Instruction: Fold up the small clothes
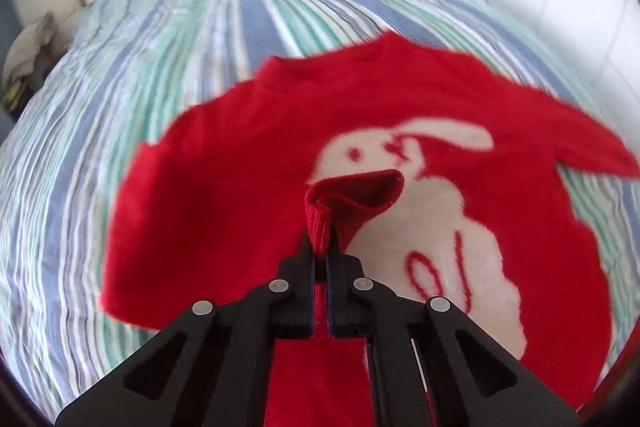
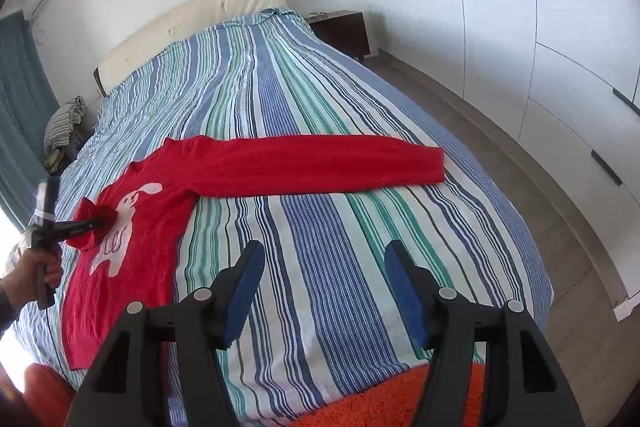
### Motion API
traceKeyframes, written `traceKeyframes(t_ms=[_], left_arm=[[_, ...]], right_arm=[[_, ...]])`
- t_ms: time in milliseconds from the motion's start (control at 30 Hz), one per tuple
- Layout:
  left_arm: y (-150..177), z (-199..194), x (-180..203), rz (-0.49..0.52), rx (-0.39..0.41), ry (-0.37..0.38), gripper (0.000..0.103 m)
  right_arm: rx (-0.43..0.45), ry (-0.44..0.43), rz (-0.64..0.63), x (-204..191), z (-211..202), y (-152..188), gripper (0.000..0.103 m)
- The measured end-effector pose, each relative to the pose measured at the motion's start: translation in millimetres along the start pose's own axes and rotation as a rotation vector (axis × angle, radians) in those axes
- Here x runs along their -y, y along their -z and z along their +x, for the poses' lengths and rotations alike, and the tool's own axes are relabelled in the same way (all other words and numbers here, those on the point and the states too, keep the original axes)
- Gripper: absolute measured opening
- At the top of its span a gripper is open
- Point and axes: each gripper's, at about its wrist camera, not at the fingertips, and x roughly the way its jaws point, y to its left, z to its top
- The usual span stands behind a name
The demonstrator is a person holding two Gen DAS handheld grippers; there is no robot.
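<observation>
A small red sweater [image 2: 160, 203] with a white rabbit picture [image 1: 420, 219] lies on the striped bed. My left gripper [image 1: 319, 247] is shut on the ribbed cuff [image 1: 352, 195] of its left sleeve, which is carried over the body above the rabbit. The left gripper also shows in the right wrist view [image 2: 94, 225], held by a hand. The other sleeve [image 2: 320, 165] lies stretched out flat to the right. My right gripper [image 2: 324, 259] is open and empty, above the bedspread to the right of the sweater's body.
The bed [image 2: 280, 87] has a blue, green and white striped cover and a cream headboard [image 2: 200, 15]. An orange fuzzy cloth [image 2: 380, 399] lies at the near edge. A dark nightstand [image 2: 344, 29] and white wardrobes [image 2: 520, 27] stand on the right. A bundle of cloth [image 2: 64, 127] sits at the left.
</observation>
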Motion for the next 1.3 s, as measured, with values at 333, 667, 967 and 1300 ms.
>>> traceKeyframes(t_ms=[333,667,967,1300], left_arm=[[92.8,-66.8,-286.8,-0.662,0.005,-0.439,0.002],[154.5,-65.4,-323.5,-0.904,-0.016,-0.429,0.002],[161.8,-53.7,-351.9,-0.879,-0.131,-0.521,0.002],[182.2,-99.5,-379.2,-1.068,0.013,-0.431,0.053]], right_arm=[[-0.013,0.003,0.027,5.1,4.5,-1.1,0.062],[-0.048,0.026,-0.016,-3.1,10.8,0.7,0.062],[-0.065,0.034,-0.006,-0.5,14.9,0.2,0.062],[-0.069,0.038,-0.009,-0.7,15.9,0.1,0.062]])
